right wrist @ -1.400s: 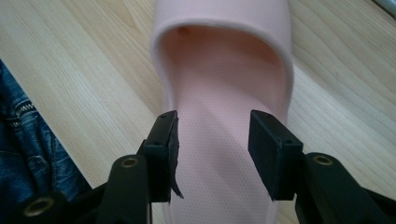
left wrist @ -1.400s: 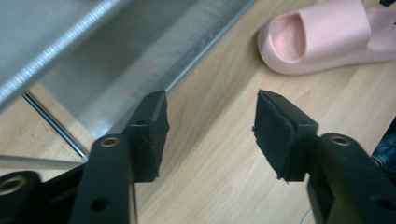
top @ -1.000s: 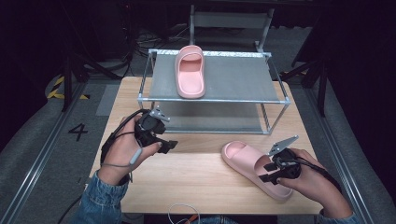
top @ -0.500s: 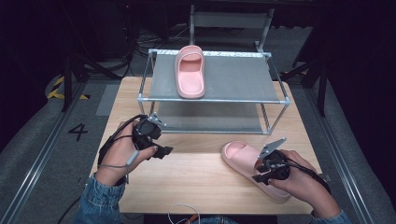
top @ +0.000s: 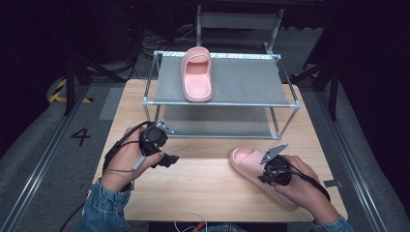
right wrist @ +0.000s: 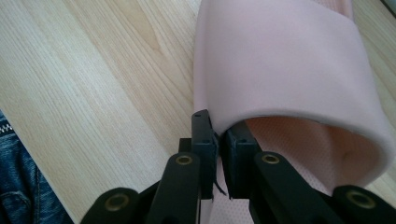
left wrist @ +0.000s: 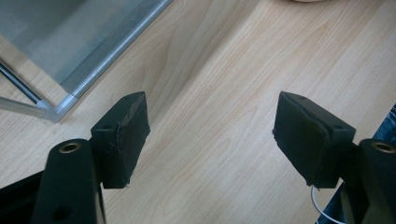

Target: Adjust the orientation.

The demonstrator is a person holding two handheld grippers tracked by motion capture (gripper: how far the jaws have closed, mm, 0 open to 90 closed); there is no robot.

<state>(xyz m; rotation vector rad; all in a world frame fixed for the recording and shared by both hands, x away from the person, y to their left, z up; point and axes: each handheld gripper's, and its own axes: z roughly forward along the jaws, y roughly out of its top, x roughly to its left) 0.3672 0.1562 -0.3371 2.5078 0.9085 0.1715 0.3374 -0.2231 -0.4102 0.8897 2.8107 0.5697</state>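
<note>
**Pale wood, a steel rack and two pink slippers**

Pale wooden boards make up the table (top: 203,193), the largest thing in the high view; it carries everything else, and the person's two denim-sleeved forearms come in over its near edge.

On the far half of the table stands a metal rack (top: 290,102) with two grey shelves, one above the other, in a frame of silvery tubes. One pink slipper (top: 196,73) lies flat on the upper shelf, left of its middle, toe end toward the person.

The second slipper (top: 246,162) lies sole down on the bare wood at the near right, well apart from the rack, its toe end pointing up and to the left in the high view. The right hand partly covers its heel end.

The right gripper (right wrist: 218,140) is clamped on this second slipper. In the right gripper view its jaws have just been closing and now pinch the left edge of the strap where it meets the sole: one pad outside the strap, the other under its arch, with the thin pink wall between them.

The left gripper (left wrist: 210,135) hovers over the table at the near left, just in front of the rack's lower corner. Its jaws have just been opening and stand wide apart with nothing between them but the wood grain below.
</note>
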